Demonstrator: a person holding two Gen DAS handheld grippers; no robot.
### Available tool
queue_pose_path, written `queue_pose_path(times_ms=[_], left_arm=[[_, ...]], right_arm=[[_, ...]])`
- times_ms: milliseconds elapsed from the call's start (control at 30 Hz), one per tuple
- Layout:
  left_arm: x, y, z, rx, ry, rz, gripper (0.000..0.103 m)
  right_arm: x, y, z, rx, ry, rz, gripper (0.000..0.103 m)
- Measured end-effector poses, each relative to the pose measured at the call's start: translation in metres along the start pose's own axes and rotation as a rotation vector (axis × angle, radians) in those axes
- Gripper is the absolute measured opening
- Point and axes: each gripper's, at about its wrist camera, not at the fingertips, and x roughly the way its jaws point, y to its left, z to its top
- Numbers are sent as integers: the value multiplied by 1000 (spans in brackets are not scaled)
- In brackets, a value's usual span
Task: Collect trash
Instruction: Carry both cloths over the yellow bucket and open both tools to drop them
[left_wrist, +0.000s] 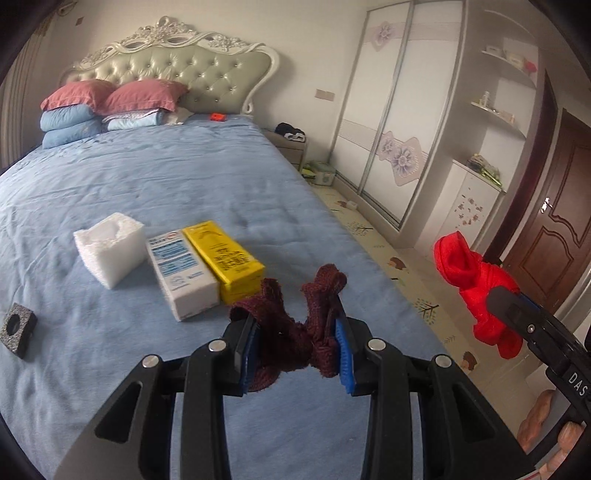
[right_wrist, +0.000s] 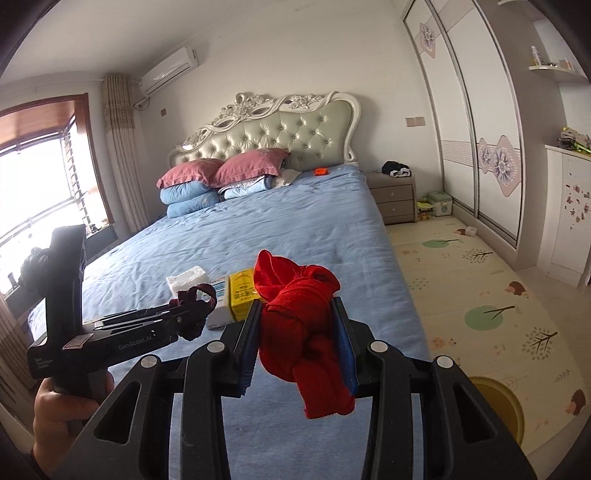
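Note:
My left gripper (left_wrist: 297, 334) is shut on a knotted dark maroon cloth (left_wrist: 291, 325) and holds it above the near end of the blue bed (left_wrist: 166, 177). My right gripper (right_wrist: 299, 332) is shut on a knotted red cloth (right_wrist: 303, 314), held above the bed's right edge; this cloth also shows in the left wrist view (left_wrist: 476, 284). The maroon cloth shows in the right wrist view (right_wrist: 194, 308). On the bed lie a white foam block (left_wrist: 109, 245), a white-and-blue carton (left_wrist: 183, 271), a yellow carton (left_wrist: 223, 258) and a small grey-black square piece (left_wrist: 16, 323).
Pillows (left_wrist: 110, 105) are stacked at the padded headboard (left_wrist: 173, 62). A small orange thing (left_wrist: 217, 117) lies near them. A nightstand (right_wrist: 393, 197) and a white wardrobe (right_wrist: 476, 122) stand right of the bed. A patterned floor mat (right_wrist: 480, 295) covers the floor, with a round yellow container (right_wrist: 498, 410) on it.

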Motion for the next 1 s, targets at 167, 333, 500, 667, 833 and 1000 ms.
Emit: queue_pose_path(times_ms=[167, 333, 500, 667, 833, 1000], left_arm=[[25, -57, 2, 61, 33, -91, 36], [54, -113, 2, 125, 75, -165, 36], [86, -165, -4, 189, 139, -224, 36], [116, -205, -12, 243, 213, -260, 36], [150, -238, -27, 281, 308, -296, 36], [182, -260, -39, 304, 380, -313, 36]], right_arm=[[-24, -48, -5, 51, -17, -86, 36], [-46, -95, -13, 96, -26, -176, 36], [-61, -141, -25, 144, -14, -253, 37], [-71, -181, -40, 192, 7, -302, 37], [-78, -207, -54, 221, 29, -338, 37], [-77, -230, -70, 266, 64, -369, 37]])
